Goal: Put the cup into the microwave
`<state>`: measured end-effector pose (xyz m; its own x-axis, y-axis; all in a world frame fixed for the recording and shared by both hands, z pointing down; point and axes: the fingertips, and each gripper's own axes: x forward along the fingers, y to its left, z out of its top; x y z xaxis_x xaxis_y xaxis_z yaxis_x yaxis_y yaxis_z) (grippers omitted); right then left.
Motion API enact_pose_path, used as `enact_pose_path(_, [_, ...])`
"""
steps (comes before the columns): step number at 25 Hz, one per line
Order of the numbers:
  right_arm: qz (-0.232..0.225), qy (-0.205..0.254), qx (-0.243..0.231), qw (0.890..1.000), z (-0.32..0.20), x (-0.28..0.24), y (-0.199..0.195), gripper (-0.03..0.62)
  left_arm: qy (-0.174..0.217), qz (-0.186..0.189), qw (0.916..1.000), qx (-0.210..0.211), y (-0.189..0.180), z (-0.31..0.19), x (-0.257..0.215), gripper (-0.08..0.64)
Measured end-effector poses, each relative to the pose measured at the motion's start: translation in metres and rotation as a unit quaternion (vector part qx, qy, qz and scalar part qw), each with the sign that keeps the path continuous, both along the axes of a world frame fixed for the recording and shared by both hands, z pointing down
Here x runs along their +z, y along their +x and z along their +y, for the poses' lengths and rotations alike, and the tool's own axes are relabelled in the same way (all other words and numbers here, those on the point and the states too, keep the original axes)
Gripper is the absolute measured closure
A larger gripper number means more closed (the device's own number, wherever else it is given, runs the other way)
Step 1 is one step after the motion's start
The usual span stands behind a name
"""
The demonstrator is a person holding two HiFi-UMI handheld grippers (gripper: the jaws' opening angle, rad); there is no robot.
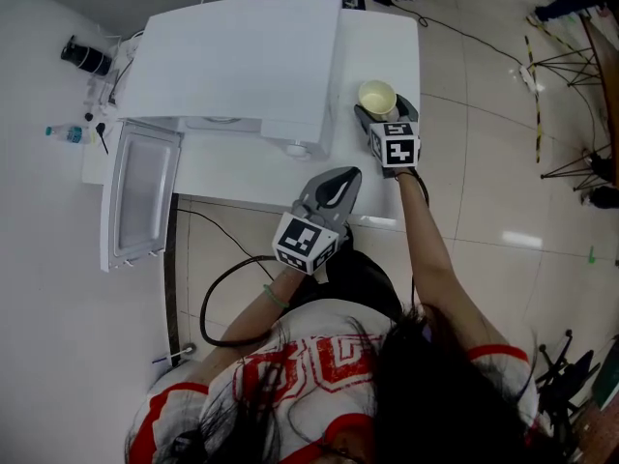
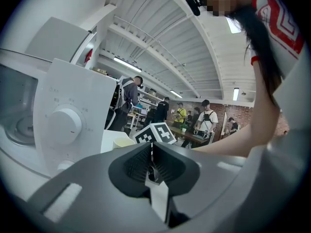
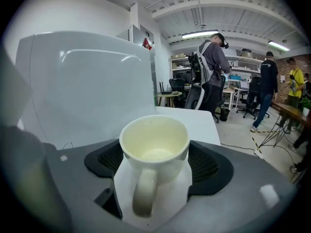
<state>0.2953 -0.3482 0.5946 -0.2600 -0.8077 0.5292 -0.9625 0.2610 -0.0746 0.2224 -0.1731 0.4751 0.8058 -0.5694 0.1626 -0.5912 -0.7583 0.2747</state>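
A cream cup (image 1: 377, 96) stands upright on the white table (image 1: 385, 39), just right of the white microwave (image 1: 232, 66). The microwave's door (image 1: 141, 197) hangs open at its left end. My right gripper (image 1: 380, 112) is open, its jaws spread either side of the cup (image 3: 154, 144). The cup's handle faces the camera, and I see no firm press from the pads (image 3: 209, 166). My left gripper (image 1: 344, 179) is shut and empty at the table's near edge, in front of the microwave's dial panel (image 2: 65, 125). In the left gripper view its jaws (image 2: 151, 153) meet, with the cup (image 2: 122, 142) beyond them.
A small bottle (image 1: 69, 133) and a black cylinder (image 1: 86, 58) lie on the surface left of the microwave. A black cable (image 1: 221, 293) loops on the floor under the table. Several people stand at benches far behind in both gripper views.
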Motion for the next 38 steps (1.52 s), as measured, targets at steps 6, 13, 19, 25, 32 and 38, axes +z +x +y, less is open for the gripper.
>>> enact_pose_path(6, [0.006, -0.008, 0.008, 1.000, -0.011, 0.009, -0.001, 0.158, 0.004, -0.003, 0.9999, -0.013, -0.011, -0.003, -0.002, 0.558])
enact_pose_path(13, [0.006, 0.002, 0.013, 1.000, -0.021, 0.012, -0.002, 0.145, 0.001, -0.007, 0.9995, -0.032, -0.025, -0.005, 0.001, 0.558])
enact_pose_path(19, [0.011, -0.002, 0.009, 1.000, -0.018, 0.013, -0.001, 0.140, -0.001, -0.009, 0.9991, -0.043, -0.031, -0.006, 0.001, 0.558])
enact_pose_path(25, [0.003, -0.004, 0.008, 1.000, 0.000, 0.010, -0.003, 0.140, 0.004, -0.010, 0.9990, -0.043, -0.032, -0.004, -0.002, 0.558])
enact_pose_path(32, [-0.006, 0.014, 0.012, 1.000, 0.028, -0.012, -0.003, 0.140, 0.005, -0.006, 0.9985, -0.054, -0.038, 0.003, -0.002, 0.558])
enact_pose_path(38, [-0.006, 0.019, 0.011, 1.000, 0.063, -0.028, -0.007, 0.140, 0.008, -0.002, 0.9979, -0.065, -0.050, 0.013, -0.006, 0.558])
